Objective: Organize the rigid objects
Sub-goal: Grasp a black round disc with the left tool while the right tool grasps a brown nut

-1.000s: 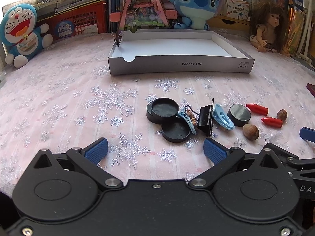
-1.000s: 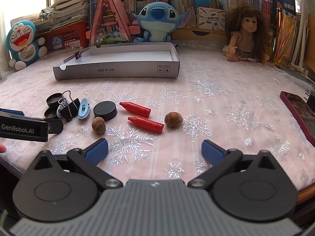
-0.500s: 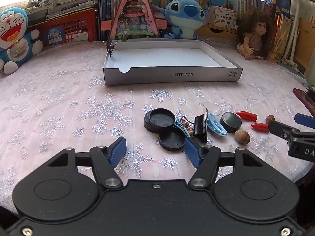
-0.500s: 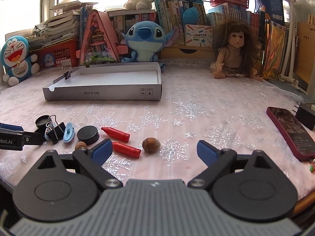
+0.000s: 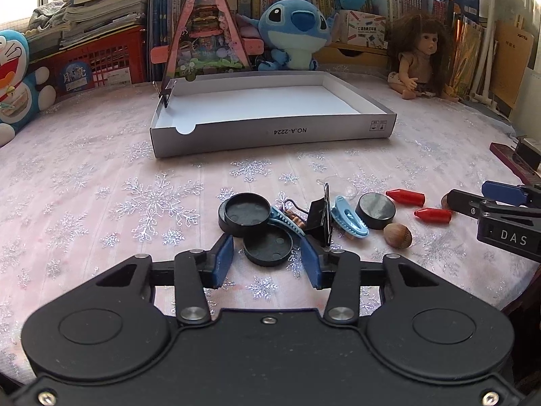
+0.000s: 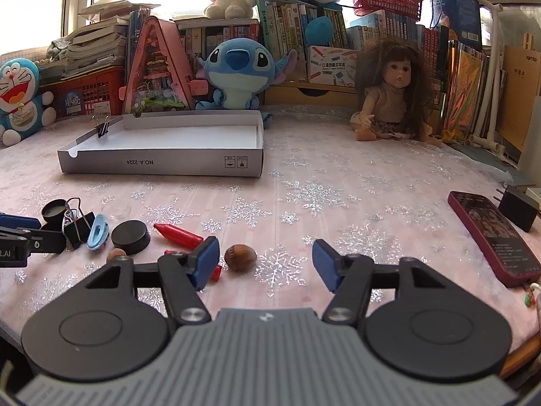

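Note:
Small items lie in a cluster on the pink snowflake cloth: two black round lids (image 5: pixel 244 213), a black binder clip (image 5: pixel 318 218), a blue hair clip (image 5: pixel 348 217), a black puck (image 5: pixel 375 205), two red crayons (image 5: pixel 405 197) and two nuts (image 5: pixel 398 235). An empty white shallow box (image 5: pixel 270 132) lies beyond. My left gripper (image 5: pixel 267 265) is open, its jaws straddling the nearer lid (image 5: pixel 268 244). My right gripper (image 6: pixel 265 265) is open above the cloth, with a nut (image 6: pixel 240 257) and a red crayon (image 6: pixel 177 232) just ahead of its left finger.
A binder clip (image 6: pixel 102 128) is clamped on the box's far left corner. A red phone (image 6: pixel 493 237) and a black charger (image 6: pixel 517 207) lie at the right. Plush toys, a doll (image 6: pixel 392 91), books and red baskets line the back.
Both grippers have risen and pulled back, so the views are higher. Both grippers' jaws have narrowed. The objects on the cloth have not moved.

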Available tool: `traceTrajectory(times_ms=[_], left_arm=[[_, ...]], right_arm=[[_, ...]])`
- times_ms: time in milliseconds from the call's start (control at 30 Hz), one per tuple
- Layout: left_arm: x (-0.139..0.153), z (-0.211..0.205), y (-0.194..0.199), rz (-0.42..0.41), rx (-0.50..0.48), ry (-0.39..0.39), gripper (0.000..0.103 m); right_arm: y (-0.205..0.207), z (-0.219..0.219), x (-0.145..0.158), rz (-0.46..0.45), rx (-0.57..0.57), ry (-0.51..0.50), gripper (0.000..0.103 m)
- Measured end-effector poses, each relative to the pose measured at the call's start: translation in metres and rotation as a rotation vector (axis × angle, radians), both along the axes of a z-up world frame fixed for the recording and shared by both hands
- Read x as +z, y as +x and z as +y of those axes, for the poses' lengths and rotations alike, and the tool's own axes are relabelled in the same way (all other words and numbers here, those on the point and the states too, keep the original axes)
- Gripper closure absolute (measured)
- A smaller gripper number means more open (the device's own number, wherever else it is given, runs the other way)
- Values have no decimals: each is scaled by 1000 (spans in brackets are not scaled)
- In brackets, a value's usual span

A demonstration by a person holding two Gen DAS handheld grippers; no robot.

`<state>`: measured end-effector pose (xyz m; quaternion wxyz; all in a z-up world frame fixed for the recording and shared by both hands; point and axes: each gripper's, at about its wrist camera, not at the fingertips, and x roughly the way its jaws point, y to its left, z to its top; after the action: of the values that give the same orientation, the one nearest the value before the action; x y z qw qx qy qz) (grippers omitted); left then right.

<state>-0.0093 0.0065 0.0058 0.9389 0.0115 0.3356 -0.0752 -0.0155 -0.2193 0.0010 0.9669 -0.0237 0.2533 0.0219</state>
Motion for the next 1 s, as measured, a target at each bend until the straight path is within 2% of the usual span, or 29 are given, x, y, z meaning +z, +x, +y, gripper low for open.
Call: traceTrajectory(times_ms=[133,233,600,633,667,767,833,1000], left_arm=[[-1,-3,2,-5,2,11,61],[-1,-4,3,-14,-3,12,61],[-4,-8,4,-43,-20,32,63],[-4,-8,4,-46,-20,30,64],[-4,-8,3,-48,-22,25,70],[-4,-6,1,-50,-20,7,73],[-3,-5,0,-52,-21,-1,73],[0,-3,-4,-50,-32,-17,73]], right_arm=[[3,3,-2,10,14,-3,43],[4,6,-3,11,24,-7,45],[10,6,-8,16,5,-7,48],[10,5,-9,18,8,-5,49],[10,5,-10,20,9,-6,50],[9,7,-11,20,18,-11,61],[7,9,-11,17,22,-11,77],[6,11,-9,16,33,-3,78]])
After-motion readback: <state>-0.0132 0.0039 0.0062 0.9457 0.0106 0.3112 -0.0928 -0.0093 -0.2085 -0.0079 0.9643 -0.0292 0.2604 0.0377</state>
